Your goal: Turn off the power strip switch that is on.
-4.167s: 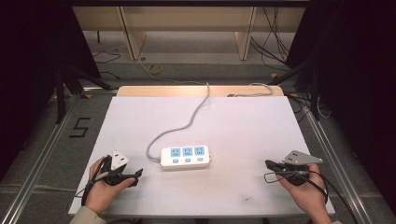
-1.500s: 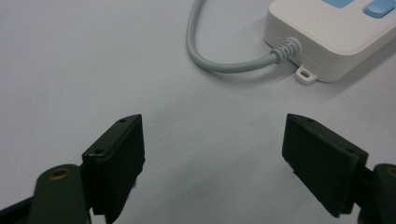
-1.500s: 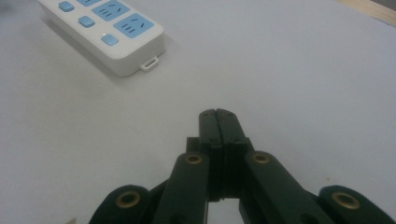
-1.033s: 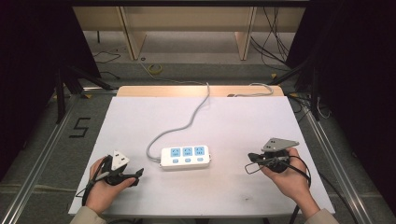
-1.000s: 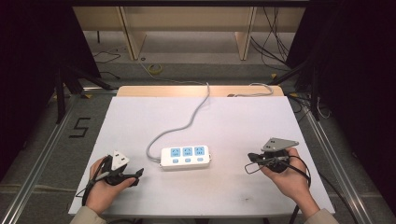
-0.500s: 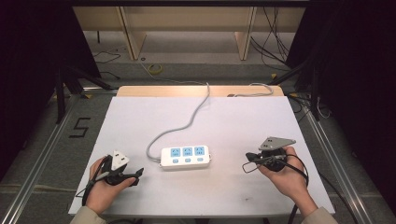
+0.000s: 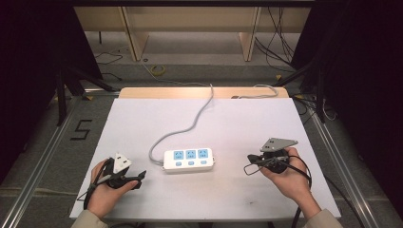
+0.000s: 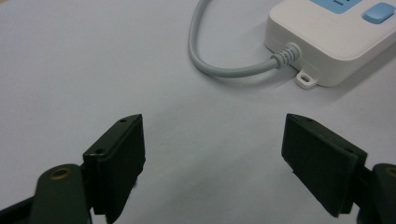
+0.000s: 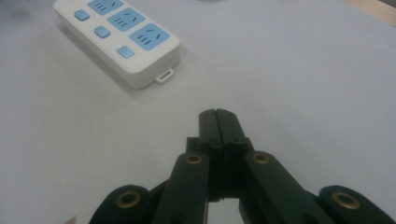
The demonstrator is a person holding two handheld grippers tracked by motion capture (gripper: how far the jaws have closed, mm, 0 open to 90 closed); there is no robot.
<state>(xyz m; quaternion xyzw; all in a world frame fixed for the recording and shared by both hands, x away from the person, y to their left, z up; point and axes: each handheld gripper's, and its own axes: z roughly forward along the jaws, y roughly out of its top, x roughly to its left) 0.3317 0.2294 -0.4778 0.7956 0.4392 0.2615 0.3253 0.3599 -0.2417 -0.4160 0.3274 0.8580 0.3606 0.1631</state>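
Observation:
A white power strip [image 7: 188,159] with three blue sockets and blue switches lies near the middle of the white table [image 7: 228,118], its grey cord [image 7: 197,116] running to the far edge. My left gripper [image 7: 139,178] rests on the table left of the strip and points toward it. In the left gripper view my left gripper [image 8: 215,154] stands open over bare table, with the power strip's [image 8: 327,42] cord end ahead. My right gripper [image 7: 252,160] is right of the strip, aimed at it. In the right gripper view my right gripper [image 9: 218,114] is shut on nothing, short of the power strip [image 9: 116,39].
A wooden strip [image 7: 157,92] borders the table's far edge. Metal rails [image 7: 43,156] run along the floor on both sides. A "5" mark [image 7: 81,129] and loose cables [image 7: 280,33] lie on the floor beyond.
Since the earliest frame my right gripper has moved left and a little farther up the table, toward the power strip; over the last second it only crept left. The left gripper has stayed put.

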